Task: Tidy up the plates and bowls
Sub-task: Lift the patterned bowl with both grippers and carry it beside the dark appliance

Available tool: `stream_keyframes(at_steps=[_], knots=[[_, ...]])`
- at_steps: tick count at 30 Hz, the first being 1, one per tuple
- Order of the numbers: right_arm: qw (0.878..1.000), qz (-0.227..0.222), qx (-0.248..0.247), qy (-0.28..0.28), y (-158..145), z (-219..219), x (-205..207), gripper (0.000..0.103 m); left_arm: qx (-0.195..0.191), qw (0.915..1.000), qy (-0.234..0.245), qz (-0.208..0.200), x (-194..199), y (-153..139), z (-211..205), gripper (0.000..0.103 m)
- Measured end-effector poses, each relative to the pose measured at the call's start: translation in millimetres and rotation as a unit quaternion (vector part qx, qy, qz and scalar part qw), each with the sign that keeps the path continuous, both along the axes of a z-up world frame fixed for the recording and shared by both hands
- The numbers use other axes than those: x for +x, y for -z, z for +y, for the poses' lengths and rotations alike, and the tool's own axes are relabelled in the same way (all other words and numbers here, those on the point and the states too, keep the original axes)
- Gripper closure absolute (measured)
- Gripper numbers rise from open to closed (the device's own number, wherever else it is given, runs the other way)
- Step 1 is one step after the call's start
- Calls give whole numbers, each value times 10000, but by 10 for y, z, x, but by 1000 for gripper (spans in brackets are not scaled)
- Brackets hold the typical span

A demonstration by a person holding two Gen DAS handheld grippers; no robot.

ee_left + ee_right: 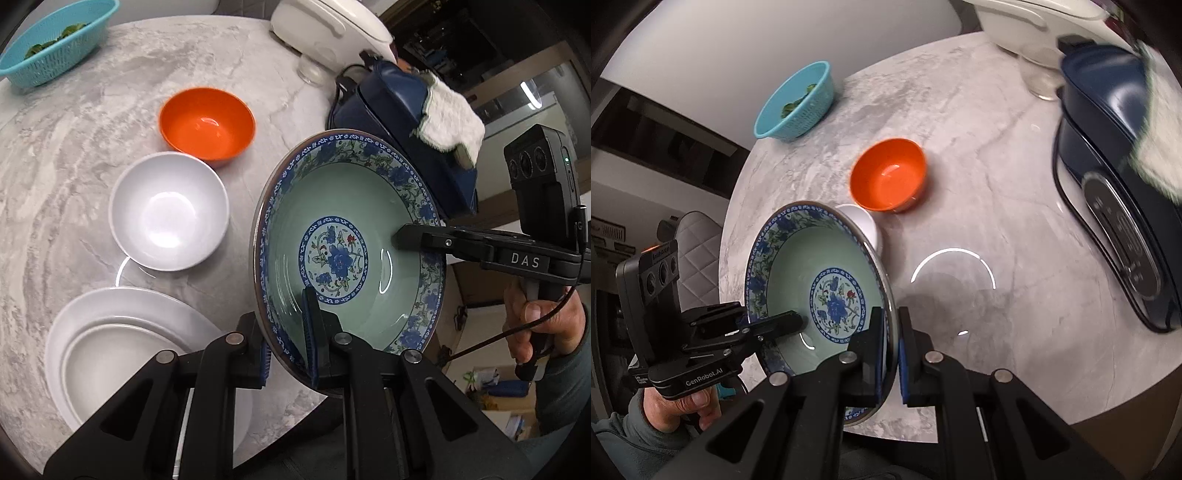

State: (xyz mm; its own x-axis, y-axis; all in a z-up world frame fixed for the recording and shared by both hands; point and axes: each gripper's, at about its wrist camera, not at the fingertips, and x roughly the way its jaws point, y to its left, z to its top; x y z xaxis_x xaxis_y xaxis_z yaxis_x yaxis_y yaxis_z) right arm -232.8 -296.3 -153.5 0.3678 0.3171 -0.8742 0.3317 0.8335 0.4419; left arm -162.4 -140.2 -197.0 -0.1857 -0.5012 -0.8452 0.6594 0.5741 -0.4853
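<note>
here both grippers, left gripper [288,343] and right gripper [892,354], clamp the patterned bowl [351,240] over the marble table [110,147].

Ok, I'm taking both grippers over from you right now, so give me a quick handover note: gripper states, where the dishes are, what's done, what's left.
Left gripper: shut on the near rim of the patterned bowl.
Right gripper: shut on the opposite rim of that bowl, which is held tilted above the table.
On the table: orange bowl, white bowl, two stacked white plates.
Done: plates stacked, patterned bowl picked up.
Left: set it down, probably nest the bowls.
</note>
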Motion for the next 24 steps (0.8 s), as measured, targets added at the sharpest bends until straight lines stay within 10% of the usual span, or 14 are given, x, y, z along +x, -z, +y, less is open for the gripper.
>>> stream_keyframes(at_steps=[24], knots=[[9983, 540, 88, -209, 1186, -911, -460, 94, 987, 9944, -346, 126, -403, 1206, -1054, 90]])
